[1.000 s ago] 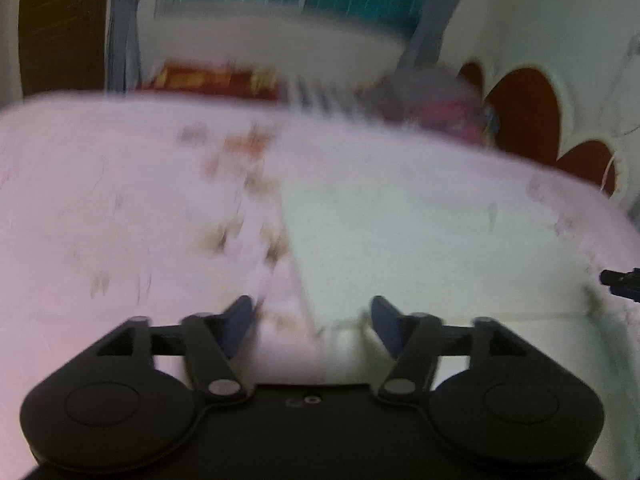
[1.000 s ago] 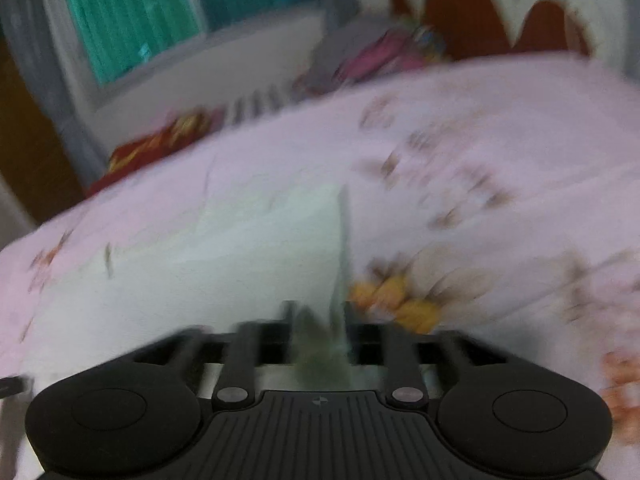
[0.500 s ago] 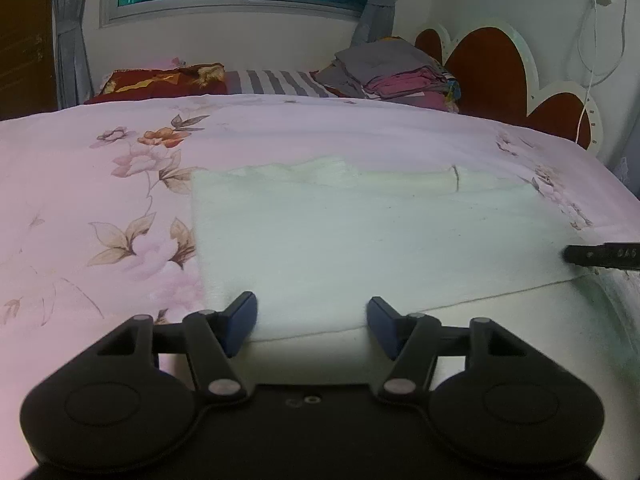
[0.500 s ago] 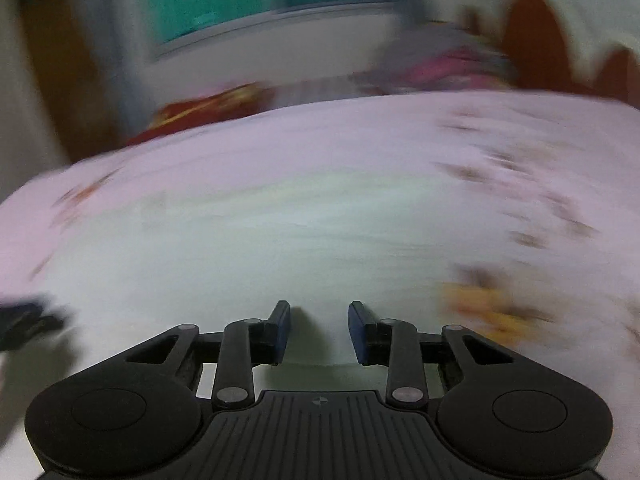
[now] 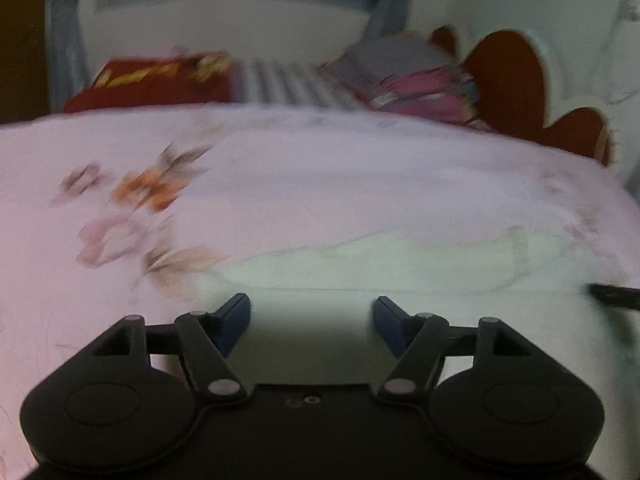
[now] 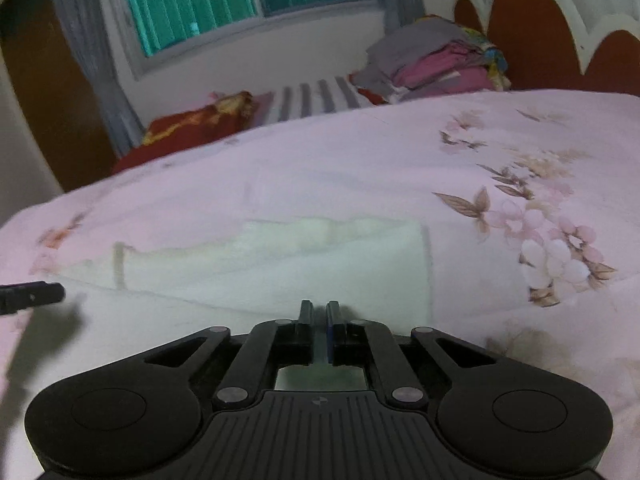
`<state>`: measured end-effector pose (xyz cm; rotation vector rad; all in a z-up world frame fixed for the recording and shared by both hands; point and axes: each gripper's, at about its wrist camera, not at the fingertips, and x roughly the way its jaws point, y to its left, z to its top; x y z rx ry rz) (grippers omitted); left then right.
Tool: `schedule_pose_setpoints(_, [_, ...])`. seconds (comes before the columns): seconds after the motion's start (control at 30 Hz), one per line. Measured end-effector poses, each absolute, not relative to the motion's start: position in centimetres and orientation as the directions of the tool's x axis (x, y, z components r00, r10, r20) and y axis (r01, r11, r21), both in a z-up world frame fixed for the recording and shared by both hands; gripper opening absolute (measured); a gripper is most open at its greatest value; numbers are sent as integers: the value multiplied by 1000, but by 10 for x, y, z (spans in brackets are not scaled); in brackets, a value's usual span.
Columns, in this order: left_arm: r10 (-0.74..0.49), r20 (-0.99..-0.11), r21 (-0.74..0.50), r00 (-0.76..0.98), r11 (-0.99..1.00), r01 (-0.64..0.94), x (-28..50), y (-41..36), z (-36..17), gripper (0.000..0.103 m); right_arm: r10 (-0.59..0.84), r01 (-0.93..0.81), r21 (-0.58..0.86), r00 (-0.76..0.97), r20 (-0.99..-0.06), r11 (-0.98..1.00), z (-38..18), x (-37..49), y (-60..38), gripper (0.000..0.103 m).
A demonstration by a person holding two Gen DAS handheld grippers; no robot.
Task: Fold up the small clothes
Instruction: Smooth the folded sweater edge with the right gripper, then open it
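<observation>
One pale, cream-white cloth [image 6: 280, 264] is lying flat on the bed [image 6: 360, 168], spread across the pink flowered bedspread in the near middle of both views. It is showing a folded layer: a straight edge is running across its near part, and its far edge is looking rumpled and thicker. A short vertical seam or tab is showing near its left end in the right wrist view; what it is cannot be told. In the left wrist view the cloth [image 5: 360, 264] is blurred.

Left claw [image 5: 312, 312] is standing wide over the near part of the cloth, and its jaws are opening; the blue pads [image 5: 234, 320] are apart with only the cloth surface seen below them, nothing pinched. Right claw [image 6: 319, 312] is closed to a narrow slit at the near edge of the cloth. Whether fabric is caught between its pads cannot be told. The tip of each claw is appearing at the edge of the other's view, as a dark bar low over the cloth.

Beyond the cloth, a red and gold pillow [image 6: 196, 124] and a grey striped item [image 6: 316, 96] are lying at the far side of the bed. A stack of folded clothes [image 6: 432, 60], grey and pink, is sitting by the scalloped red headboard [image 6: 528, 32]. A window with green blinds [image 6: 240, 0] and grey curtains is occupying the far wall. Nothing is lying on the cloth between the two claws.
</observation>
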<state>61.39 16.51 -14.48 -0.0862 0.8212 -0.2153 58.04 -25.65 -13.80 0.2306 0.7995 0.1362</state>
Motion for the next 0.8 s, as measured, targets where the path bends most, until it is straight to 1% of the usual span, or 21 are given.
schedule_pose_setpoints(0.07, [-222, -710, -168, 668, 975, 146, 610, 175, -143, 66, 134, 43, 227, 694, -707, 973, -144, 583, -272, 4])
schedule_pose_setpoints(0.1, [-199, -707, -154, 678, 980, 126, 604, 175, -138, 67, 105, 76, 219, 696, -711, 973, -143, 582, -278, 4])
schedule_pose_setpoints(0.13, [-197, -698, -157, 689, 980, 121, 599, 172, -134, 67, 97, 85, 215, 696, -711, 973, -140, 582, -280, 5])
schedule_pose_setpoints(0.2, [-257, -666, -208, 700, 966, 156, 590, 159, -126, 72, 81, 74, 192, 720, -690, 979, -129, 575, -270, 6])
schedule_pose_setpoints(0.23, [-285, -657, -224, 698, 958, 180, 587, 148, -124, 73, 105, 37, 193, 732, -673, 981, -124, 574, -258, 22])
schedule_pose_setpoints(0.27, [-309, -656, -224, 689, 951, 213, 585, 132, -123, 73, 146, -8, 207, 736, -661, 978, -122, 573, -245, 52])
schedule_pose_setpoints(0.3, [-320, -659, -217, 681, 947, 235, 584, 119, -124, 73, 196, -64, 224, 741, -642, 973, -119, 574, -229, 57])
schedule_pose_setpoints(0.33, [-327, -662, -209, 675, 945, 252, 583, 106, -125, 73, 250, -131, 231, 743, -621, 964, -117, 574, -210, 57])
schedule_pose_setpoints(0.4, [-332, -663, -210, 671, 943, 259, 582, 92, -130, 71, 323, -215, 245, 712, -624, 945, -119, 577, -180, 54])
schedule_pose_setpoints(0.43, [-325, -666, -220, 672, 946, 239, 581, 89, -132, 71, 347, -241, 250, 696, -628, 938, -121, 579, -171, 45])
schedule_pose_setpoints(0.47, [-328, -667, -239, 669, 945, 225, 582, 87, -136, 71, 355, -251, 251, 681, -640, 935, -125, 582, -165, 39])
schedule_pose_setpoints(0.5, [-330, -673, -249, 662, 944, 218, 582, 86, -140, 71, 361, -245, 265, 668, -651, 932, -130, 584, -163, 38])
schedule_pose_setpoints(0.53, [-318, -679, -234, 662, 948, 216, 582, 85, -145, 71, 373, -236, 292, 654, -658, 927, -136, 586, -165, 38])
schedule_pose_setpoints(0.6, [-291, -677, -181, 675, 956, 231, 578, 87, -147, 71, 378, -241, 293, 652, -657, 925, -141, 584, -168, 38])
schedule_pose_setpoints(0.67, [-248, -677, -129, 693, 967, 221, 574, 97, -145, 69, 336, -230, 246, 670, -662, 942, -135, 580, -173, 38])
schedule_pose_setpoints(0.8, [-149, -683, -70, 715, 988, 139, 564, 126, -144, 66, 89, 7, 132, 707, -701, 991, -139, 575, -232, 38])
